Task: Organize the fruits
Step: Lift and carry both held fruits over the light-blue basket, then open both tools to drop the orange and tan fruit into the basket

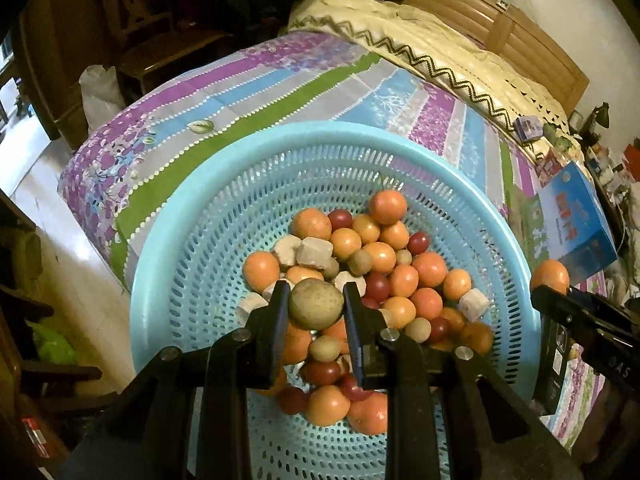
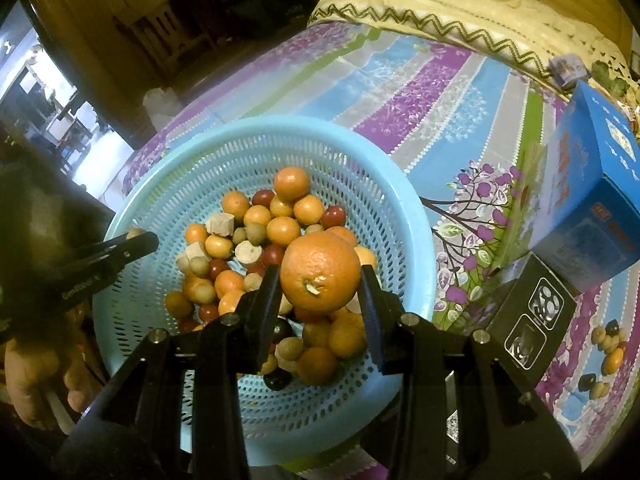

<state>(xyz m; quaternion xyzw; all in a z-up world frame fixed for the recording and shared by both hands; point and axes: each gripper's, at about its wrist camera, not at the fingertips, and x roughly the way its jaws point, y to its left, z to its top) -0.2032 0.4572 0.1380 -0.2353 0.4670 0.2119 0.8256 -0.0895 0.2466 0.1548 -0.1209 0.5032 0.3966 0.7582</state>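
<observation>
Your left hand-held gripper (image 1: 316,306) is clamped on a small, round, dull greenish-brown fruit (image 1: 316,308); your right hand-held gripper (image 2: 320,280) pinches a dimpled orange (image 2: 320,272). Both hang over the perforated blue plastic basket (image 1: 192,280) at frame centre, heaped with fruit. Only the right view shows a black box (image 2: 532,320), lower right.

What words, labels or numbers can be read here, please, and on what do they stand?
"DAS": right tool's body, seen from the left wrist.
Left tool's arm: pale lettering, blurred.
Blue box: red characters, blurred.
Black box: icons only.
</observation>
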